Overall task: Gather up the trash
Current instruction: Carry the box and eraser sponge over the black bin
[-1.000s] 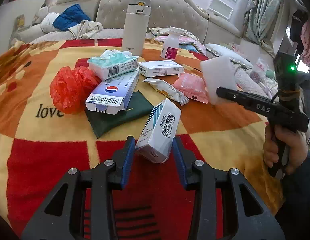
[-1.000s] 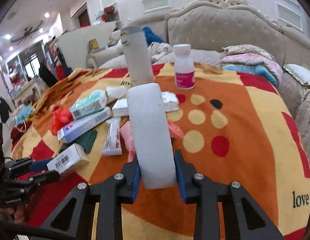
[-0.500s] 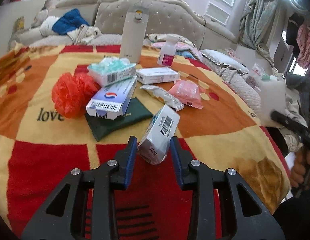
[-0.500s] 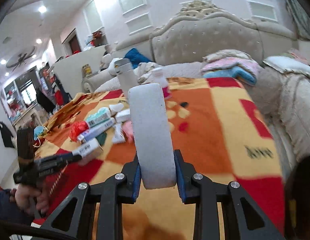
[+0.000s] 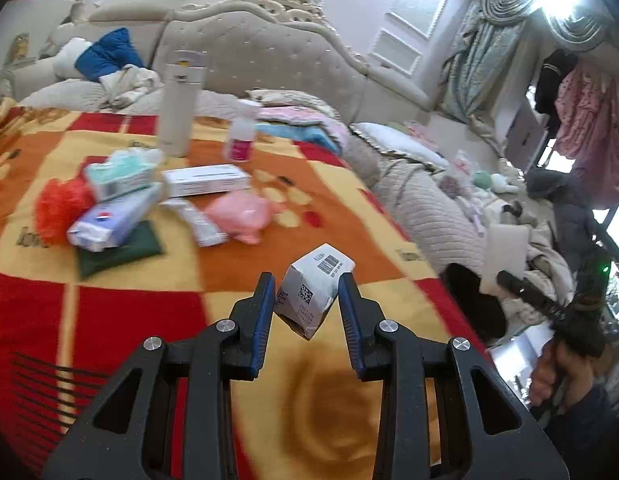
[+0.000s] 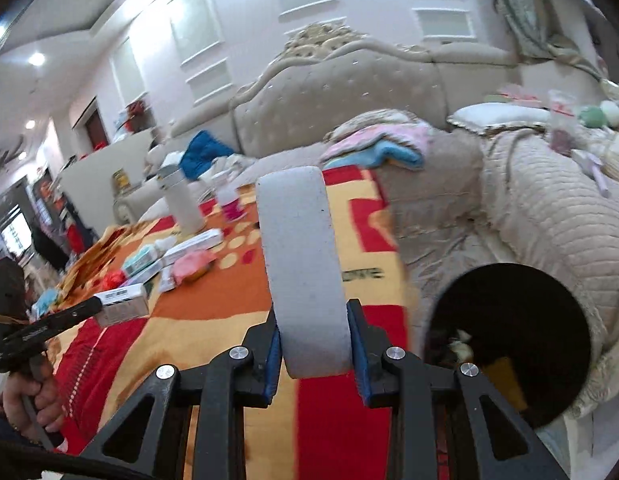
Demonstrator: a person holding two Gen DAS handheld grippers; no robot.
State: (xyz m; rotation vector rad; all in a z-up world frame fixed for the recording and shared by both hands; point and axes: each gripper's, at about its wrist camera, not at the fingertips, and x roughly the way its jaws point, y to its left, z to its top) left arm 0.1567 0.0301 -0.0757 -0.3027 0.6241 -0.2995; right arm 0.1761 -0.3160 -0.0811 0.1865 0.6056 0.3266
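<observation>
My left gripper (image 5: 306, 285) is shut on a small white barcoded box (image 5: 315, 280), held tilted above the red and yellow blanket (image 5: 109, 320). My right gripper (image 6: 314, 315) is shut on a tall white foam block (image 6: 301, 248) that stands up between its pads. A round black bin opening (image 6: 509, 344) sits just right of the right gripper, beside the bed edge. The left wrist view shows the same bin (image 5: 473, 304) with the foam block (image 5: 505, 248) above it. More trash lies on the blanket: a red bag (image 5: 59, 206), a pink packet (image 5: 241, 214) and several boxes (image 5: 205, 180).
A white thermos (image 5: 181, 104) and a small white bottle (image 5: 241, 136) stand at the far side of the blanket. A dark green cloth (image 5: 117, 250) lies under the pile. Beige quilted bedding (image 5: 429, 208) with pillows and clothes fills the right side.
Both grippers have swung right, away from the pile toward the bed edge. The left one closed on the white box and carried it up. The black bin came into view.
</observation>
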